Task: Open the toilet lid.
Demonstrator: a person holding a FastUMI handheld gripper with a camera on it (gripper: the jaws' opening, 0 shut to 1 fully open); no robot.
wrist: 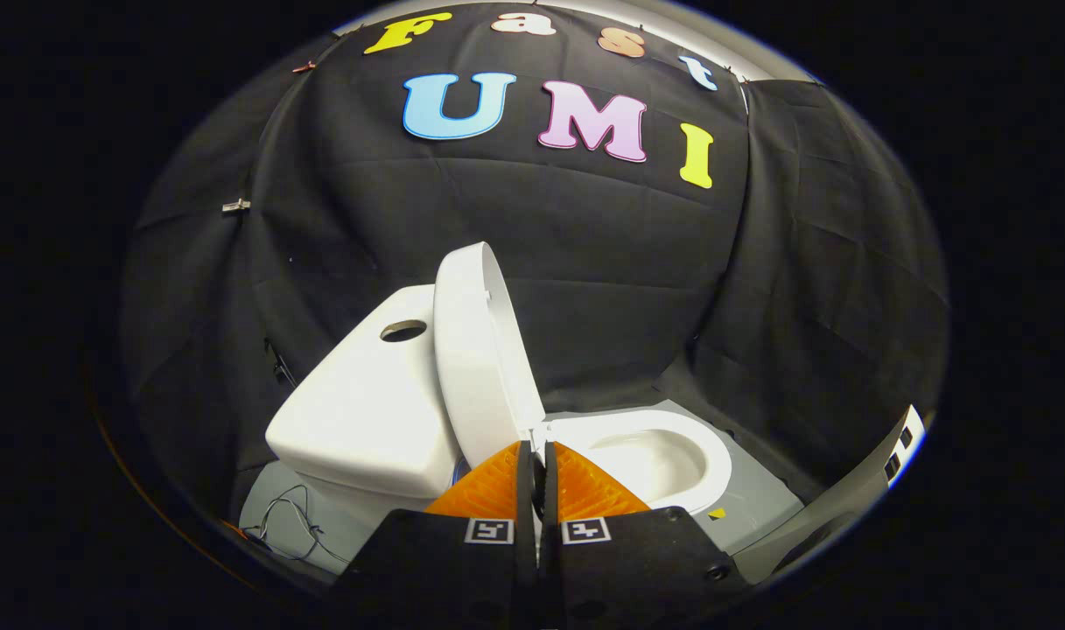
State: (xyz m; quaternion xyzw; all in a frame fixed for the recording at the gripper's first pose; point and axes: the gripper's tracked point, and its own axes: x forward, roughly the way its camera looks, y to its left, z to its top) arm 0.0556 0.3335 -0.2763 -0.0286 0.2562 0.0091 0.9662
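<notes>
A white toilet stands just beyond my fingers. Its lid [479,350] is raised upright and leans back against the white tank [366,411], which has a round hole on top. The seat [707,459] and open bowl [655,459] lie to the right of the lid. My gripper [536,459] is shut, its two fingers pressed together with nothing between them, the tips close in front of the lid's hinge end.
The toilet rests on a grey floor panel [760,503]. A thin wire [287,525] lies on the floor below the tank. Black cloth walls close in behind and on both sides. A pale bar [900,451] shows at the far right.
</notes>
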